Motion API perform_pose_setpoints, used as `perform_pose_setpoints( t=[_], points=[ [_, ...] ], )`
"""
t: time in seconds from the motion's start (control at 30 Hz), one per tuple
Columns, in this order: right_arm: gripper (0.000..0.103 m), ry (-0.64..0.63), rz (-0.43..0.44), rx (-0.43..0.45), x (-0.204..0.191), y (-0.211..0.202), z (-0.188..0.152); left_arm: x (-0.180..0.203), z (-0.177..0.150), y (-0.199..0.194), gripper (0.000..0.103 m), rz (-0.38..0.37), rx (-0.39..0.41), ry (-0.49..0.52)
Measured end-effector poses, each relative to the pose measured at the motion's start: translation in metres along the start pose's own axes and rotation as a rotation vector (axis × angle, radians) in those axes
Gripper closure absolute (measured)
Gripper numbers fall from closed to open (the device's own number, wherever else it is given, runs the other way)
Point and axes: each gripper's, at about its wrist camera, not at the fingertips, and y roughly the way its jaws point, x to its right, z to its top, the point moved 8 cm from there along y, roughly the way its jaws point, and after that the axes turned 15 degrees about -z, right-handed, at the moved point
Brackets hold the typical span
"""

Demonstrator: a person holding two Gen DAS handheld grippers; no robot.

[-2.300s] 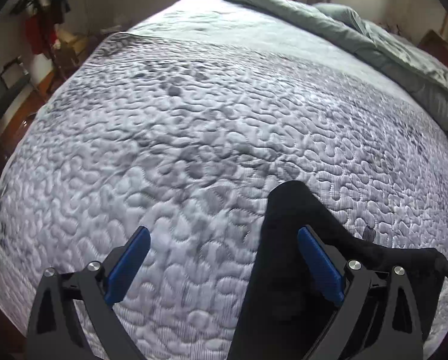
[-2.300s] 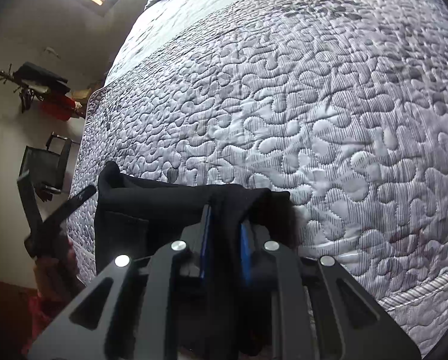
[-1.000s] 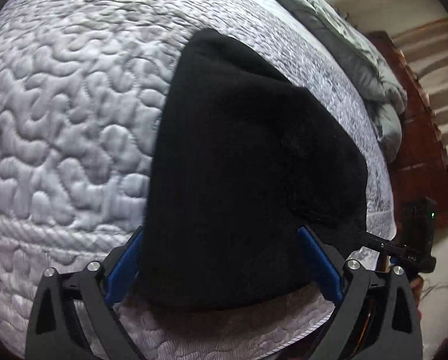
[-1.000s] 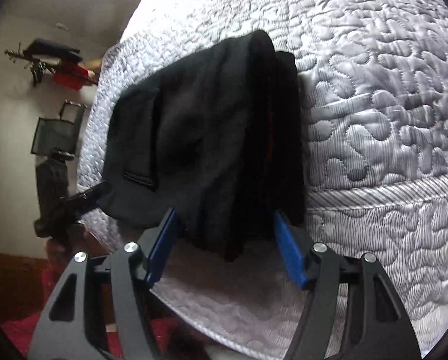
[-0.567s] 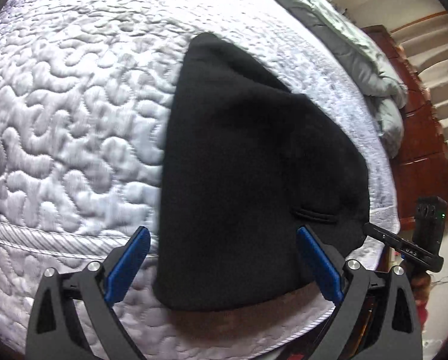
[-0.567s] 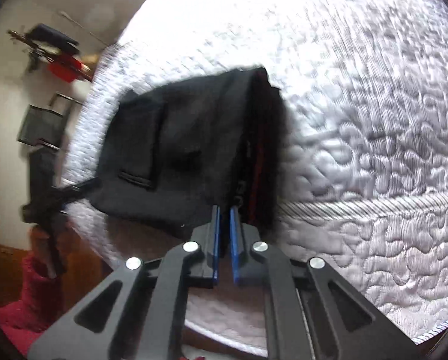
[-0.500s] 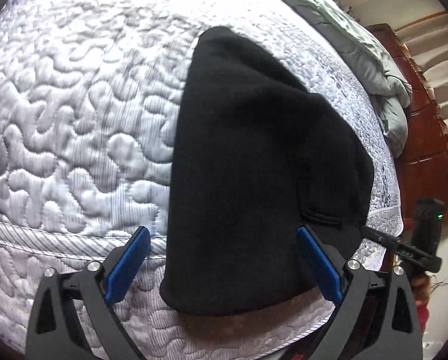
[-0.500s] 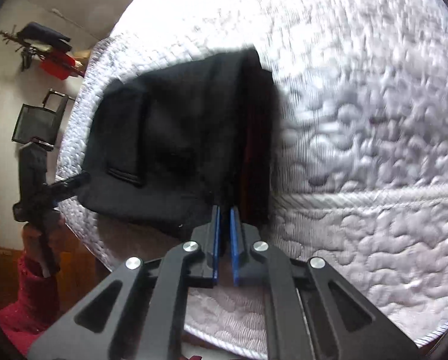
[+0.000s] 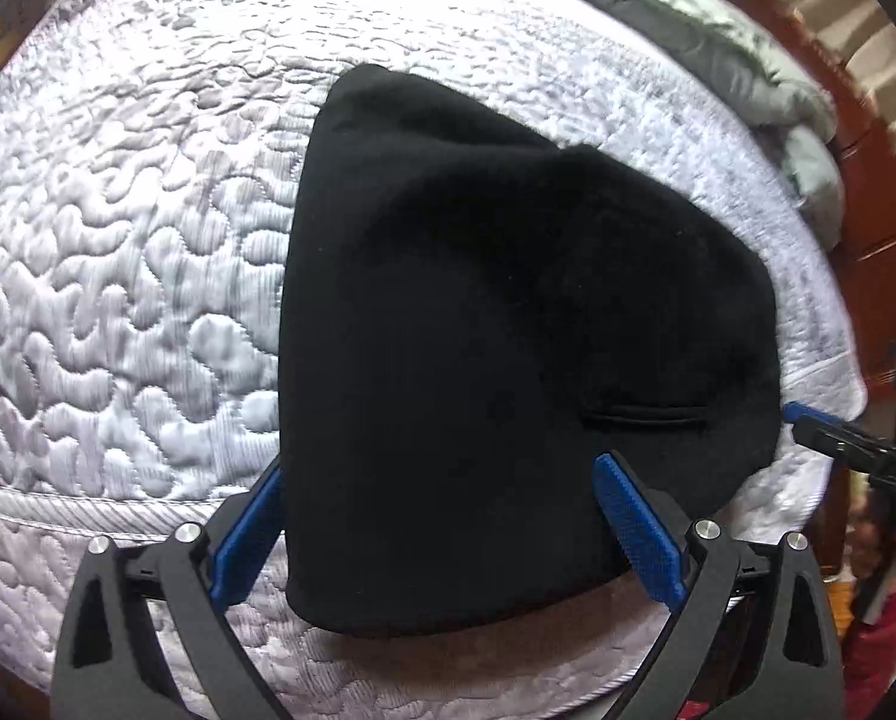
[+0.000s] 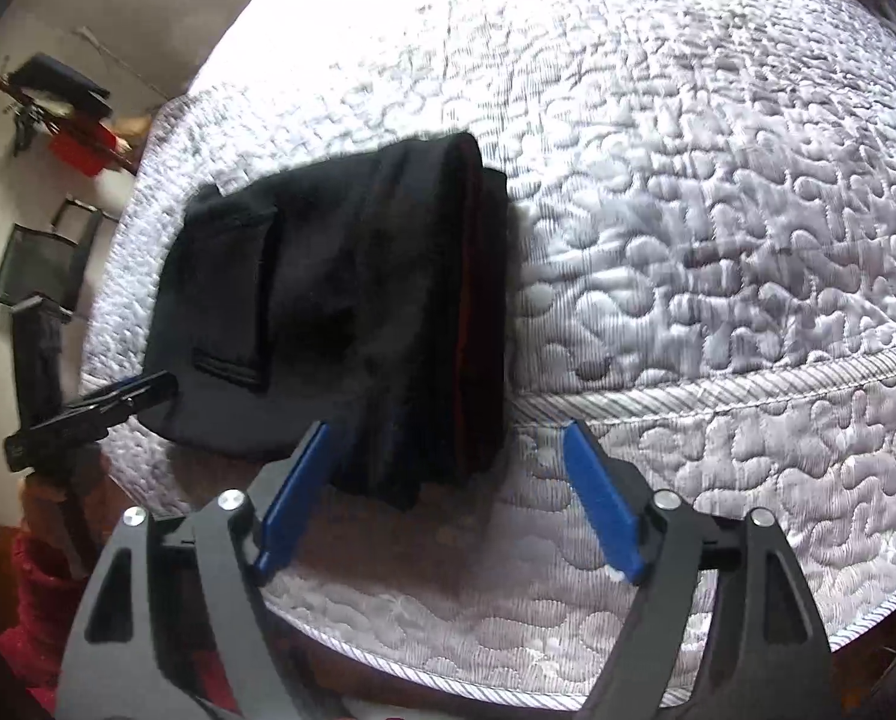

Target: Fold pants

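The black pants (image 9: 496, 324) lie folded in a compact stack at the near edge of the quilted bed (image 9: 118, 276). A back pocket shows on top. My left gripper (image 9: 442, 516) is open, its blue pads on either side of the stack's near end, holding nothing. In the right wrist view the pants (image 10: 340, 312) show stacked layers with a red lining at the right edge. My right gripper (image 10: 448, 480) is open and empty just in front of the stack's near edge. The other gripper's tip (image 10: 118, 396) shows at the left.
The white quilted mattress (image 10: 718, 210) stretches away beyond the pants. A grey-green duvet (image 9: 736, 60) is bunched at the far right of the bed. Wooden furniture (image 9: 880, 192) stands to the right. A black chair (image 10: 34, 276) and red items stand by the wall at left.
My right gripper was shut near the pants' edge and has opened. The left gripper stayed open and moved slightly closer over the stack. The pants rest on the bed.
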Motion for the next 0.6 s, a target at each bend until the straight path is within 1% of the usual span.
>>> perform_pose_setpoints(
  t=[0.17, 0.27, 0.33, 0.37, 0.4, 0.43, 0.47, 0.5, 0.53, 0.57, 0.6],
  points=[
    [0.016, 0.003, -0.027, -0.052, -0.016, 0.024, 0.003, 0.004, 0.005, 0.012, 0.004, 0.005, 0.003, -0.031],
    [0.015, 0.021, -0.010, -0.080, -0.020, 0.037, 0.002, 0.010, 0.012, 0.023, 0.004, 0.005, 0.006, -0.056],
    [0.015, 0.030, 0.022, -0.110, -0.025, 0.048, 0.002, 0.012, 0.013, 0.028, 0.005, 0.026, 0.009, -0.060],
    [0.015, 0.038, 0.039, -0.128, -0.026, 0.054, 0.000, 0.012, 0.009, 0.027, 0.007, 0.033, 0.009, -0.061],
    [0.015, 0.045, 0.045, -0.139, -0.027, 0.058, -0.001, 0.014, 0.009, 0.029, 0.010, 0.036, 0.009, -0.064],
    [0.016, 0.037, 0.039, -0.129, -0.029, 0.062, 0.000, 0.014, 0.008, 0.028, 0.012, 0.034, 0.010, -0.066],
    [0.024, 0.026, 0.036, -0.117, -0.031, 0.061, -0.001, 0.016, 0.008, 0.027, 0.020, 0.032, 0.016, -0.064],
    [0.025, 0.020, 0.044, -0.108, -0.035, 0.058, 0.000, 0.018, 0.007, 0.025, 0.029, 0.028, 0.026, -0.062],
    [0.033, 0.015, 0.040, -0.101, -0.036, 0.055, 0.000, 0.019, 0.007, 0.021, 0.034, 0.020, 0.032, -0.065],
    [0.042, 0.010, 0.047, -0.094, -0.036, 0.052, 0.000, 0.019, 0.006, 0.018, 0.045, 0.011, 0.036, -0.069],
    [0.046, 0.006, 0.055, -0.086, -0.035, 0.048, 0.000, 0.019, 0.006, 0.014, 0.053, -0.005, 0.044, -0.080]
  ],
)
